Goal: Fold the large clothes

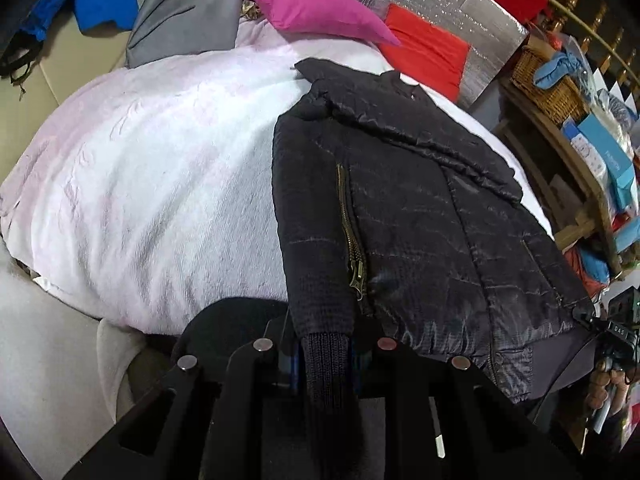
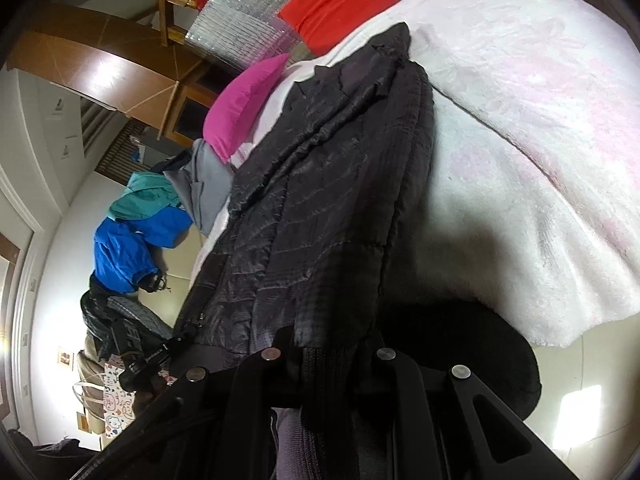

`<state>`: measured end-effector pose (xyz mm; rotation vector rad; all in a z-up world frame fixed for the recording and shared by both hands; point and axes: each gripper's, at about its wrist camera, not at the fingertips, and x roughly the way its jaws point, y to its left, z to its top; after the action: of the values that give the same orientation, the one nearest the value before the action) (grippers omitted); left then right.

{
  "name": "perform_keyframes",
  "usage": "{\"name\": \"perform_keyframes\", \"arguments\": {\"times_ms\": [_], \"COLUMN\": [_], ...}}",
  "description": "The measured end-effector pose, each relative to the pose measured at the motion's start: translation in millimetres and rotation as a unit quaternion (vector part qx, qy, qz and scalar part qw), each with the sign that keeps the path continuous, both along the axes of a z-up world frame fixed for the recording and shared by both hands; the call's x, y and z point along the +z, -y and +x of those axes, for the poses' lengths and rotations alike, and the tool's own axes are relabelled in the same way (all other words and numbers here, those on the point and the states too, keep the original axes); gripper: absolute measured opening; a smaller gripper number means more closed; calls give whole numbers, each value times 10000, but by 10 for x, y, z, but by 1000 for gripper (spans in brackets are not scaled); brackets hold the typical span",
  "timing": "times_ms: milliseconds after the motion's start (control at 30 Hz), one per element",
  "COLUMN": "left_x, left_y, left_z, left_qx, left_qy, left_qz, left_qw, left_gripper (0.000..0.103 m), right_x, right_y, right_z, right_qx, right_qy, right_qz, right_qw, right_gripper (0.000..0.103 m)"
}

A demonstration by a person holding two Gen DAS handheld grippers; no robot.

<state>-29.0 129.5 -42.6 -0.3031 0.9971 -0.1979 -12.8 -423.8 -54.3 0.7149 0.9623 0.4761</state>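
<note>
A black quilted jacket (image 1: 420, 208) with a brass zipper (image 1: 352, 236) lies on a white and pink blanket (image 1: 152, 168) over a bed. Its sleeves are folded in over the body. My left gripper (image 1: 326, 354) is shut on the ribbed knit cuff (image 1: 326, 360) at the jacket's near left hem. In the right wrist view the jacket (image 2: 320, 208) runs up the middle, and my right gripper (image 2: 328, 364) is shut on the ribbed hem (image 2: 324, 376) at its near edge. The right gripper also shows at the far right of the left wrist view (image 1: 612, 336).
A magenta pillow (image 1: 312, 8), a red pillow (image 1: 428, 48) and a grey garment (image 1: 184, 16) lie at the head of the bed. Blue and teal clothes (image 1: 100, 0) lie to the left. A cluttered wooden shelf with a wicker basket (image 1: 548, 84) stands at the right. Pale floor (image 2: 580, 380) lies below.
</note>
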Motion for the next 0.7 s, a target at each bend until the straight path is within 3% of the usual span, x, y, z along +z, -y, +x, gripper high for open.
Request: {"name": "perform_keyframes", "arguments": {"times_ms": [300, 700], "left_x": [246, 485], "left_y": [-105, -104], "left_z": [200, 453], "left_qx": [126, 265], "left_qy": [309, 617], "left_qz": [-276, -432], "left_qw": [9991, 9968], "left_gripper": [19, 19], "right_x": [265, 446], "right_y": [44, 66], "right_z": [94, 310], "right_qx": [-6, -225], "right_qy": [461, 761], "right_qz": [394, 678], "right_qw": [9982, 9945], "right_gripper": [16, 15]}}
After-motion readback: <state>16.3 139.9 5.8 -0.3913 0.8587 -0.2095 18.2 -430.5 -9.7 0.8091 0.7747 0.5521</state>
